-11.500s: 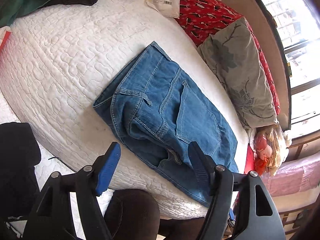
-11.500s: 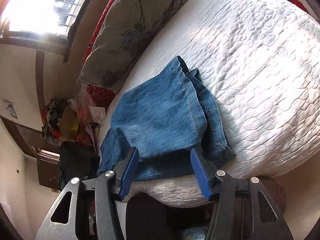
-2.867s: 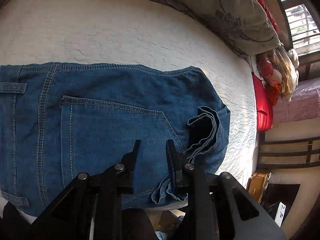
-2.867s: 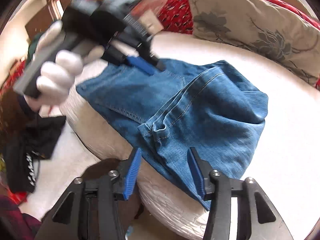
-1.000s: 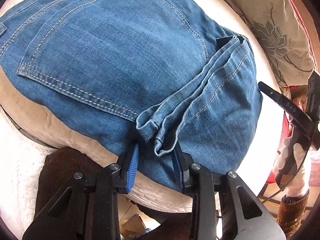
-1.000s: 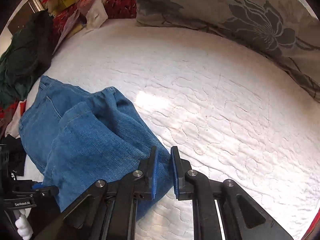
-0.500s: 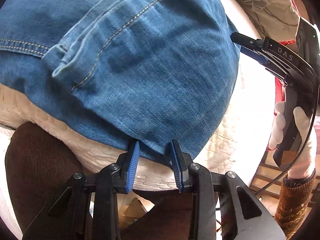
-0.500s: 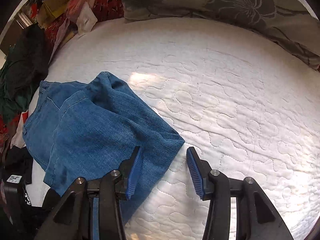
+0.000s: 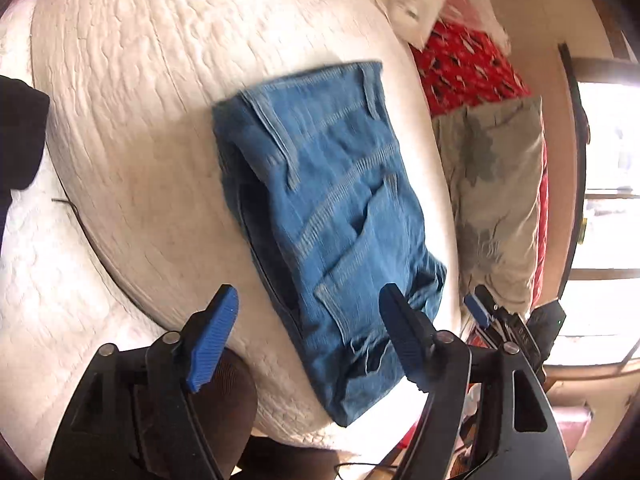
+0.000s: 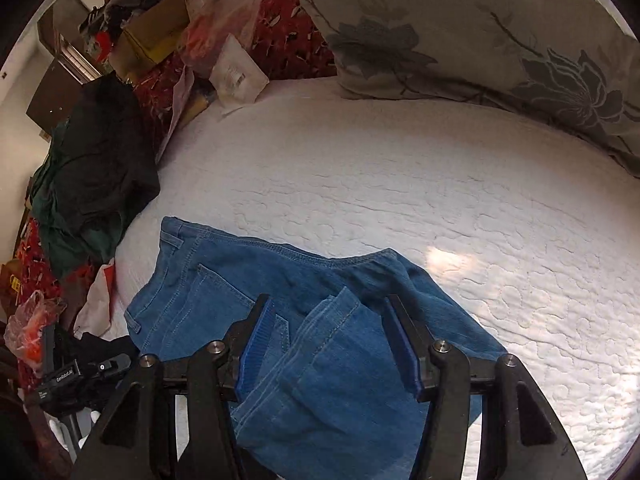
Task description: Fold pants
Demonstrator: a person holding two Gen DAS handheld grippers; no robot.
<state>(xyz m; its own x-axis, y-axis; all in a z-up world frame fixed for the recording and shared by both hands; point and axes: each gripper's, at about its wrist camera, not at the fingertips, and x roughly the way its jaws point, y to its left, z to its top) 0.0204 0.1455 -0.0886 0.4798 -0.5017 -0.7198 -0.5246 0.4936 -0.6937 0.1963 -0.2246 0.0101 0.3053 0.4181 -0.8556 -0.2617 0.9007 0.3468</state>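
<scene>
The blue jeans (image 9: 336, 216) lie folded in a compact rectangle on the white quilted bed (image 9: 132, 92), back pocket facing up. My left gripper (image 9: 308, 320) hovers over their near end with its jaws opening wide, and the pads touch no cloth. In the right wrist view the jeans (image 10: 224, 280) lie below my right gripper (image 10: 330, 340). Its jaws are opening too, and a folded leg edge sits under the gap without being pinched. The right gripper (image 9: 486, 314) shows at the jeans' far corner. The left gripper (image 10: 80, 372) appears at the lower left.
A grey floral pillow (image 10: 480, 28) lies along the far side of the bed, next to red patterned cloth (image 9: 468, 72). Dark clothes (image 10: 100, 152), bags and boxes (image 10: 160, 28) are piled at one end. A brown trouser leg (image 9: 228, 396) is at the bed's near edge. A bright window (image 9: 608, 200) is at the right.
Both grippers have let go of the denim, widened their jaws and drawn back. The left view has swung round, so the whole folded jeans lie in sight.
</scene>
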